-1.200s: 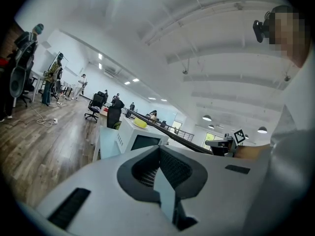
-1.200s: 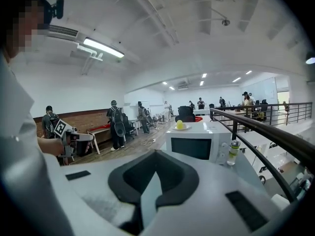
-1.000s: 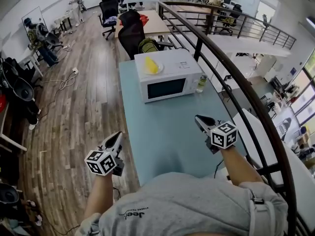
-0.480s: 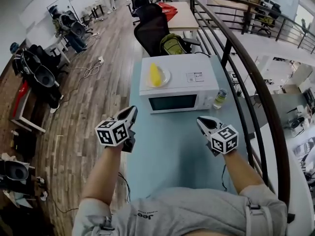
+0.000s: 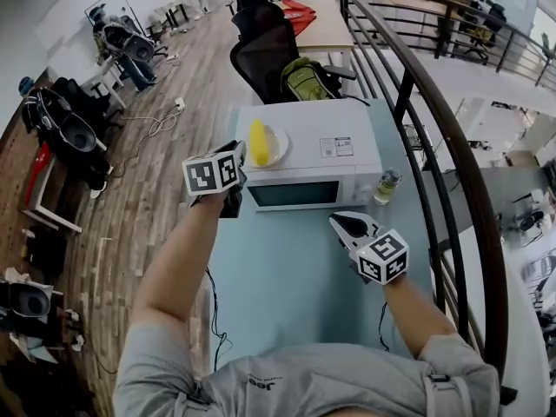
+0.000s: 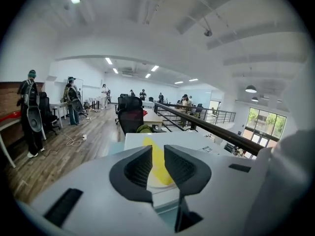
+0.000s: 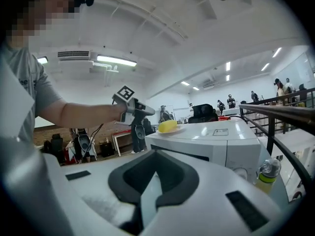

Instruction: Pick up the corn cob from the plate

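Left gripper (image 6: 158, 152) at 8 o'clock of plate (image 5: 277, 151), jaws just been opening, empty, aimed to straddle corn cob (image 5: 258, 142); right gripper (image 5: 339, 224) clenched, spare, 5 o'clock of microwave (image 5: 339, 159).

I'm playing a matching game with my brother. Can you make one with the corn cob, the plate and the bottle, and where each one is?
Things:
1 corn cob
2 plate
3 bottle

Places:
a stands on the table beside the microwave
b lies on the plate
c sits directly on the microwave's top

Pairs: 1-b, 2-c, 3-a
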`<state>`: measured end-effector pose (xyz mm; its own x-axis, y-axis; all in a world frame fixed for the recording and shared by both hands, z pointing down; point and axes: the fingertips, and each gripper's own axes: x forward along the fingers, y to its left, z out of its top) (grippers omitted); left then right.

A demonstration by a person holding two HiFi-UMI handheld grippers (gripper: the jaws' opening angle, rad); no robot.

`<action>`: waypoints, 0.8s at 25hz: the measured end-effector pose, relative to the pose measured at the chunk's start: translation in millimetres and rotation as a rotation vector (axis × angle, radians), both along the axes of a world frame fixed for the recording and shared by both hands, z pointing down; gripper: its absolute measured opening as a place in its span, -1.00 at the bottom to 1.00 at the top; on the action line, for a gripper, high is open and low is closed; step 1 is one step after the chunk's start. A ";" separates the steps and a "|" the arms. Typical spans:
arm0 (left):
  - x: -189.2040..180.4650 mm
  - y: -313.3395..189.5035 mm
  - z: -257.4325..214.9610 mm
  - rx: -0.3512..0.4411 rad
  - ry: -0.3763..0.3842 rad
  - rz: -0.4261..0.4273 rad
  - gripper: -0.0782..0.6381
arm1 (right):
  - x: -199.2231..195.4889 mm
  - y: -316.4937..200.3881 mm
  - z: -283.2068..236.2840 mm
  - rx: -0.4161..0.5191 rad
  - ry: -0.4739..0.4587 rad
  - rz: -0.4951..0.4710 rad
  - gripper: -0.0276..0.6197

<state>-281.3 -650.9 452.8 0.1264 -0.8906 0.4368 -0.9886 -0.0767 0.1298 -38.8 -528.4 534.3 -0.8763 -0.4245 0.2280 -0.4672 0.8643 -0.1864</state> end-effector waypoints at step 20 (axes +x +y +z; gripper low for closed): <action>-0.6 -94.5 72.5 -0.390 0.054 -0.059 0.11 | 27.2 -5.1 26.7 -0.084 -0.092 0.072 -0.87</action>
